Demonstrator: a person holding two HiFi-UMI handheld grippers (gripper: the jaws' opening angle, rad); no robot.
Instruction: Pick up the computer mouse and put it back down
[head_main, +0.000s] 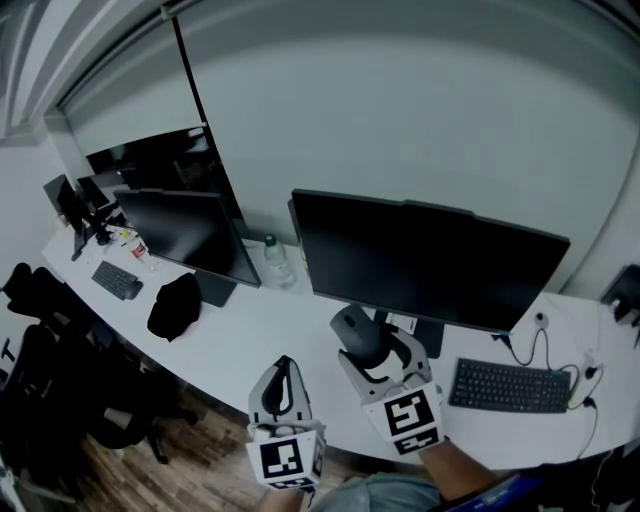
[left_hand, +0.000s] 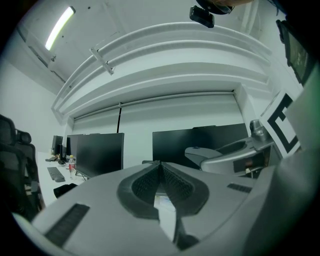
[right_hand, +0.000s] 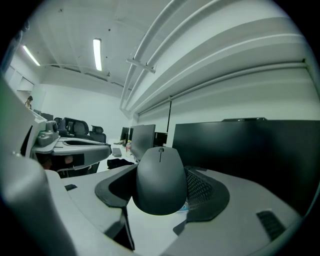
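Note:
A dark grey computer mouse (right_hand: 161, 179) is clamped between the pads of my right gripper (right_hand: 162, 187), lifted off the white desk (head_main: 255, 335) in front of the right monitor (head_main: 425, 258). In the head view the mouse (head_main: 358, 333) sticks out of the right gripper (head_main: 372, 352) above the desk. My left gripper (head_main: 283, 385) hovers to its left at the desk's front edge, jaws together with nothing between them. In the left gripper view the left gripper (left_hand: 161, 165) shows its pads touching, and the held mouse (left_hand: 200, 152) appears at the right.
A black keyboard (head_main: 510, 387) with cables lies at the right. A second monitor (head_main: 190, 235), a water bottle (head_main: 275, 258), a black cloth bundle (head_main: 175, 305) and another keyboard (head_main: 117, 280) are to the left. Office chairs (head_main: 40, 350) stand off the desk's left edge.

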